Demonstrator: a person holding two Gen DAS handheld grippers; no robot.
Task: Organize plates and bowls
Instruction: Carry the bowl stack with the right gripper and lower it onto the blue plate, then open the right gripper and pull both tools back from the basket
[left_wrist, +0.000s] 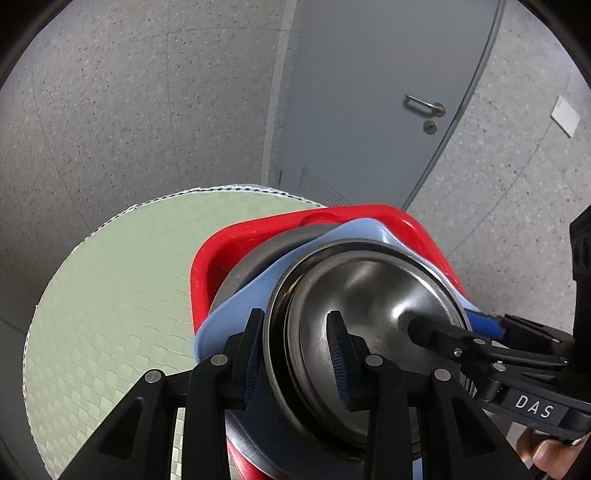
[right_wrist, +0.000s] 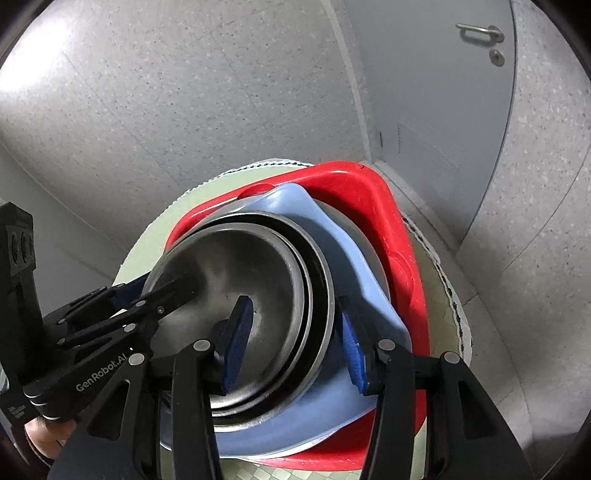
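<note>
A stack of steel bowls (left_wrist: 369, 295) (right_wrist: 236, 266) sits on a light blue plate (left_wrist: 258, 295) (right_wrist: 332, 236), which lies over a grey dish in a red square tray (left_wrist: 221, 251) (right_wrist: 369, 199). My left gripper (left_wrist: 297, 354) straddles the near rim of the bowl stack, one finger inside the top bowl, one outside; it also shows in the right wrist view (right_wrist: 162, 291). My right gripper (right_wrist: 293, 339) straddles the opposite rim the same way; it also shows in the left wrist view (left_wrist: 443, 328). Both sets of jaws stand apart, not pressed on the rims.
The tray rests on a round table with a pale green checked cloth (left_wrist: 110, 295) (right_wrist: 439, 295). Speckled grey floor lies below. A grey door with a lever handle (left_wrist: 424, 105) (right_wrist: 480, 31) is beyond the table.
</note>
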